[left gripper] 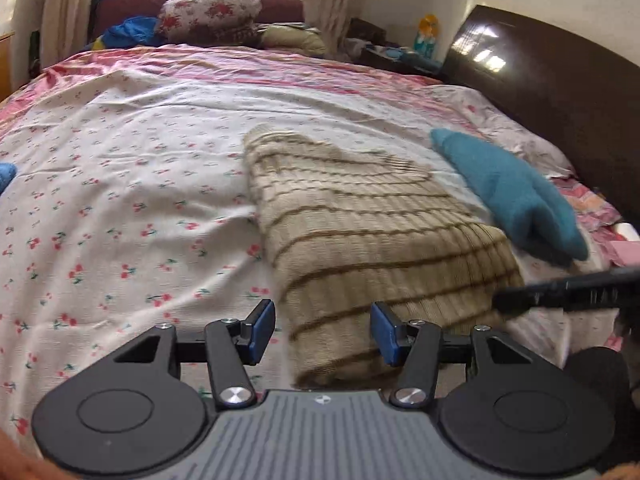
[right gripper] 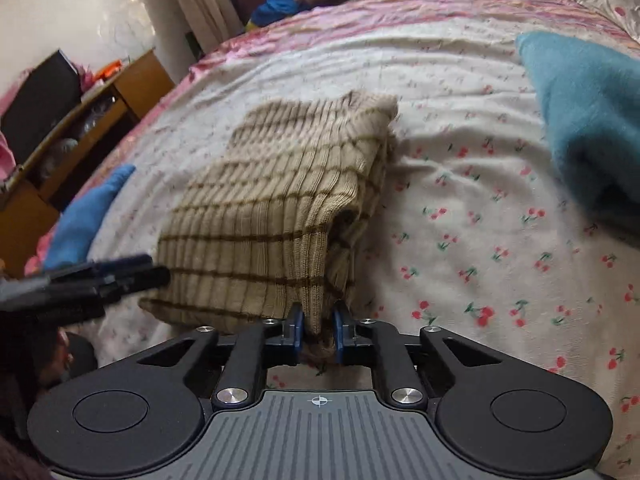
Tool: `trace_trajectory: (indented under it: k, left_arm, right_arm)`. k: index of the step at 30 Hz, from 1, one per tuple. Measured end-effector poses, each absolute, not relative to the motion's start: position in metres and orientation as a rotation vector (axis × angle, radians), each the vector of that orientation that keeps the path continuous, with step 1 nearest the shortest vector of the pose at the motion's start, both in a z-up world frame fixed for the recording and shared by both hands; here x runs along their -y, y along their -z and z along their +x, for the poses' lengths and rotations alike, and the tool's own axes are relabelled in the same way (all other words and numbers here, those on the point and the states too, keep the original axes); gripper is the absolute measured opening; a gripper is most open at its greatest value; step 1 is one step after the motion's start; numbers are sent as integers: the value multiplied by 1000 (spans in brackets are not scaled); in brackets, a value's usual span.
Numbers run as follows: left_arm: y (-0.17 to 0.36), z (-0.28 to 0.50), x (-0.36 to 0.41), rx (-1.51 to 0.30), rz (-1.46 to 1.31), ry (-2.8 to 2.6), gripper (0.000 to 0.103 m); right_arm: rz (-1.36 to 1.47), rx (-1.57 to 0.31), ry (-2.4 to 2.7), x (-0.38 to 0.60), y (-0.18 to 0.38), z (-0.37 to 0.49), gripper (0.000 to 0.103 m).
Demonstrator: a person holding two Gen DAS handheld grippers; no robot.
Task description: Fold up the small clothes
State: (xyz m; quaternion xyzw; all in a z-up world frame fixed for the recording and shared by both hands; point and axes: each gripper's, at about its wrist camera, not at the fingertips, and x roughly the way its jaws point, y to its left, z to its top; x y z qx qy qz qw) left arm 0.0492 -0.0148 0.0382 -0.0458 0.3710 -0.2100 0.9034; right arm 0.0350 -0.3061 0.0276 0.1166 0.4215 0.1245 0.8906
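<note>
A beige ribbed knit garment with brown stripes (left gripper: 372, 236) lies folded on the cherry-print bedsheet (left gripper: 120, 200). It also shows in the right wrist view (right gripper: 272, 208). My left gripper (left gripper: 322, 330) is open over the garment's near edge, with the fabric between and below the blue pads. My right gripper (right gripper: 319, 330) is shut on the garment's near corner, with a fold of knit pinched between the pads. The right gripper's fingers (left gripper: 560, 290) enter the left wrist view from the right. The left gripper's fingers (right gripper: 100, 280) show at the left of the right wrist view.
A teal fuzzy garment (left gripper: 512, 192) lies on the bed to the right, also in the right wrist view (right gripper: 588, 120). A blue cloth (right gripper: 88, 216) lies at the bed's left edge. A dark headboard (left gripper: 560, 92), floral pillows (left gripper: 208, 12) and a wooden shelf (right gripper: 80, 128) border the bed.
</note>
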Motion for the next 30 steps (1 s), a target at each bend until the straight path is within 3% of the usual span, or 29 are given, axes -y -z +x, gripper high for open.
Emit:
trace_trajectory:
  k: [6,13,21,30]
  left_arm:
    - [-9,57,33,-877,-32,416,58]
    - [-31,50,25,-818,-36,414,58]
    - [-54,61,32,-750,36,346,58]
    - [-48,91,57,-762,71,330,59]
  right_arm:
    - [221,-952,-164,311,3,38,11]
    - [239,-917,-158,311,-18,30,21]
    - [91,-762,-110,289,-58,20,21]
    - [79,-744,-123,261,-39,83,21]
